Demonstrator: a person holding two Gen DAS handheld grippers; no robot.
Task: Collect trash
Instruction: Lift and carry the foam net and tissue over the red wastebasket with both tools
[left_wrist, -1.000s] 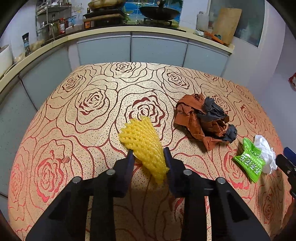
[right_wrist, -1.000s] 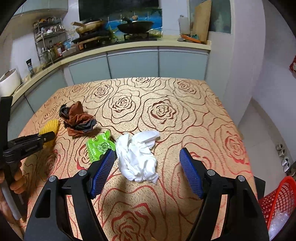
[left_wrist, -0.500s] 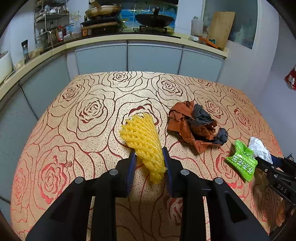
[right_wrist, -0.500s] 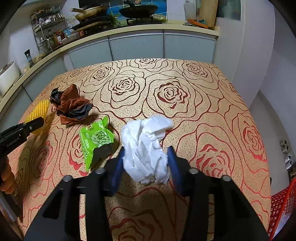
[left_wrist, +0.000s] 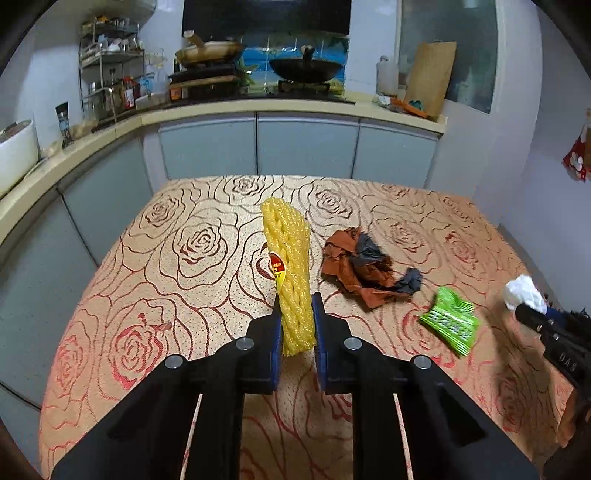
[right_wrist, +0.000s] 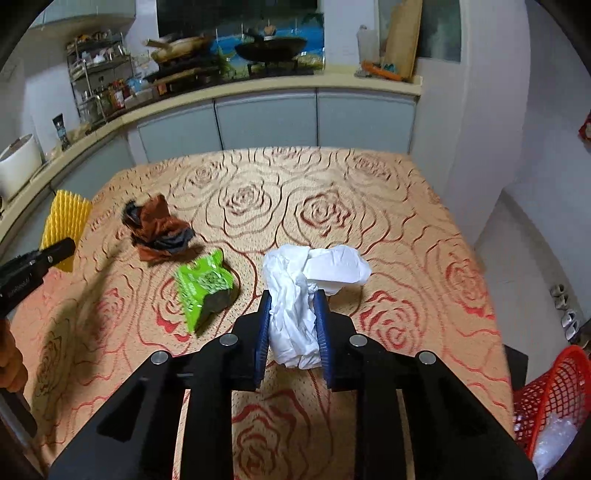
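— What are your left jaws doing?

— My left gripper (left_wrist: 295, 314) is pinching the yellow foam fruit net (left_wrist: 286, 266) near its lower end. The jaws have just been closing on it and are now standing narrow, both blue pads pressing into the mesh. The net is sticking up tall and nearly upright between them, a small red and yellow label showing on its side, and it is hanging clear above the rose-patterned worktop (left_wrist: 166, 258).

— And the right ones?

— My right gripper (right_wrist: 293, 317) is squeezing the crumpled white tissue (right_wrist: 303, 291). Those jaws have also just been closing and are now clamped on the lower part of the wad, while the upper part is bulging out above and to the right of the pads.

— What is lying loose on the worktop?

— A green snack wrapper (right_wrist: 201, 284) is lying just left of the tissue, not touching it. Farther back and left, a crumpled brown and dark grey wrapper (right_wrist: 155, 230) is sitting on the cloth, well apart from both sets of jaws. In the left wrist view those two pieces are lying to the right of the net.

— Anything else nearby?

— A red mesh basket (right_wrist: 554, 391) is showing at the lower right edge of the right wrist view, below the worktop's edge, with something pale and plastic-looking inside.
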